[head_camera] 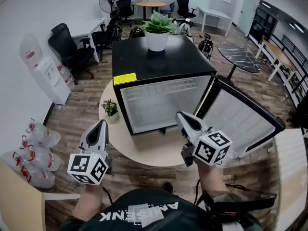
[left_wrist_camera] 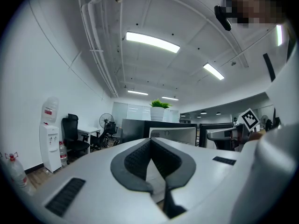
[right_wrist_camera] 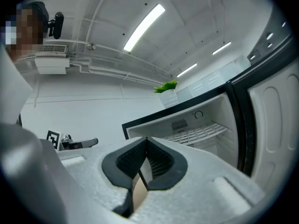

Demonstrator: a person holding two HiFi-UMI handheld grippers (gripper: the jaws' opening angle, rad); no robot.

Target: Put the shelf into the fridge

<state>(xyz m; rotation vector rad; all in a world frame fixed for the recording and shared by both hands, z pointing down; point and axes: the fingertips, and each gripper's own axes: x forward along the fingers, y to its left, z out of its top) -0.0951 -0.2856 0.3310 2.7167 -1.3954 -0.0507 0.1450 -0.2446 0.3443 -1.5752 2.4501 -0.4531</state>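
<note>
Resting in fridge (right_wrist_camera: 208, 117), shelf (right_wrist_camera: 198, 133) beyond right claw (right_wrist_camera: 146, 140).

- The fridge (head_camera: 159, 61) faces me with its mouth open, so I have a straight way in from the front.
- Its door (head_camera: 243, 117) is swung wide to my right and walls off that side; my right gripper (head_camera: 179, 114) sits just beside the door's inner edge.
- A wire shelf (right_wrist_camera: 198, 133) spans the cavity, leaving room above and below it.
- A small potted plant (head_camera: 110, 109) stands on the round table (head_camera: 149, 153) just left of the fridge, near my left gripper (head_camera: 102, 123).
- A large potted plant (head_camera: 157, 30) takes up the middle of the fridge top.
</note>
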